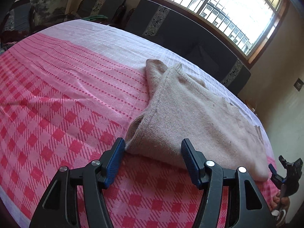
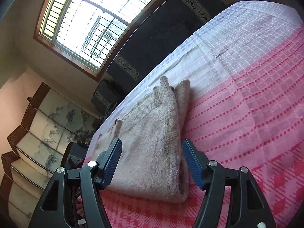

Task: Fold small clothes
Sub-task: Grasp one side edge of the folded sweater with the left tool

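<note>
A beige knitted sweater (image 1: pixel 191 117) lies folded on the pink checked bedspread (image 1: pixel 62 102). My left gripper (image 1: pixel 153 161) is open, its blue pads either side of the sweater's near left corner, holding nothing. In the right wrist view the sweater (image 2: pixel 155 148) lies between the open pads of my right gripper (image 2: pixel 152 163), at its near edge. The right gripper also shows at the far right of the left wrist view (image 1: pixel 285 172), beyond the sweater's right end.
The bedspread (image 2: pixel 247 98) turns white-checked towards the far edge. A dark sofa (image 1: pixel 190 36) stands behind the bed under a barred window (image 1: pixel 228 5). A folding painted screen (image 2: pixel 43 133) stands at one side.
</note>
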Demonstrator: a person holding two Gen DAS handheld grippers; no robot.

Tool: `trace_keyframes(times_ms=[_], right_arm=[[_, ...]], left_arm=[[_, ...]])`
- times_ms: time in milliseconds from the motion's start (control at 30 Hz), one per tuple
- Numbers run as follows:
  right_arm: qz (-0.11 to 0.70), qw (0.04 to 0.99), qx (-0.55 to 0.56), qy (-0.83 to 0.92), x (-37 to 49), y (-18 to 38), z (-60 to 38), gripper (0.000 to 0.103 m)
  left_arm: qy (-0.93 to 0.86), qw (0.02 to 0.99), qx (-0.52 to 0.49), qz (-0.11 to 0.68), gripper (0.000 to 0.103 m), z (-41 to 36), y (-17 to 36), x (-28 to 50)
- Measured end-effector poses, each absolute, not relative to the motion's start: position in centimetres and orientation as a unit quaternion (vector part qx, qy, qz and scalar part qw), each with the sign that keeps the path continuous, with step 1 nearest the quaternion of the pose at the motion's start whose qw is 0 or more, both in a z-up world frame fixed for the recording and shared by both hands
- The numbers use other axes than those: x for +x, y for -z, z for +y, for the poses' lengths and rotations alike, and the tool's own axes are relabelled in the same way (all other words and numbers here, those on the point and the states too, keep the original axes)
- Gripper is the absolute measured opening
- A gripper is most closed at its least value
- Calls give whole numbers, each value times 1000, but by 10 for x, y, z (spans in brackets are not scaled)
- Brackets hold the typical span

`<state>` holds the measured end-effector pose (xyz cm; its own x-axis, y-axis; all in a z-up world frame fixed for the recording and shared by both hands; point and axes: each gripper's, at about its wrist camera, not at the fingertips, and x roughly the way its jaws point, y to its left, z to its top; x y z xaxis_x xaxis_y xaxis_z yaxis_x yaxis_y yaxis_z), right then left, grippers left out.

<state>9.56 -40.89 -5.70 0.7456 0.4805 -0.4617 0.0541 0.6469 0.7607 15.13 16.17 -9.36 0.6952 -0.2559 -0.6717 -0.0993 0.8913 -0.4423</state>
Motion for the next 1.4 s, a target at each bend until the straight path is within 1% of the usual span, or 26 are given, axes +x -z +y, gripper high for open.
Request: trace_keyframes(times_ms=[67, 167, 233, 267, 300, 367, 500, 633, 733, 800, 867, 900, 933, 1000, 1033, 1167, 1400], right_arm=[[338, 846, 394, -121, 88, 58, -410, 65], [369, 855, 345, -113, 83, 61, -396, 65], [387, 853, 327, -123, 82, 64, -385, 57], [393, 855, 312, -128, 84, 63, -378, 34], [408, 856, 290, -125, 85, 64, -371, 13], [437, 851, 265, -122, 89, 69, -359, 14], [438, 854, 257, -116, 88, 70, -358, 13], [424, 863, 255, -105, 85, 68, -359, 15], [418, 874, 225, -98, 84, 63, -348, 20], [414, 880, 208, -103, 83, 60, -342, 31], [412, 882, 199, -110, 83, 59, -338, 38], [409, 883, 199, -114, 82, 58, -338, 44], [405, 884, 200, -118, 82, 57, -338, 48], [400, 886, 203, -120, 80, 56, -340, 64], [398, 886, 206, -119, 80, 56, -342, 66], [390, 886, 222, -117, 78, 56, -347, 66], [388, 884, 234, -120, 79, 56, -349, 66]], left_arm=[[50, 893, -241, 378, 62, 166, 96, 147], [58, 891, -255, 370, 63, 168, 96, 145], [65, 890, -260, 368, 66, 169, 96, 145], [67, 890, -261, 368, 67, 169, 96, 145], [69, 890, -263, 367, 68, 170, 96, 144], [73, 888, -269, 365, 69, 170, 96, 144], [79, 886, -282, 360, 69, 174, 97, 142], [80, 886, -280, 361, 69, 174, 97, 142], [85, 882, -284, 365, 69, 176, 97, 144], [88, 877, -294, 369, 69, 182, 95, 147], [91, 872, -308, 369, 70, 193, 91, 153], [95, 871, -308, 371, 70, 198, 87, 159], [98, 872, -304, 372, 70, 201, 83, 165], [113, 869, -292, 383, 70, 205, 76, 184], [126, 865, -284, 395, 70, 205, 75, 196], [158, 855, -245, 428, 70, 201, 76, 233], [231, 816, -227, 479, 69, 191, 90, 278]])
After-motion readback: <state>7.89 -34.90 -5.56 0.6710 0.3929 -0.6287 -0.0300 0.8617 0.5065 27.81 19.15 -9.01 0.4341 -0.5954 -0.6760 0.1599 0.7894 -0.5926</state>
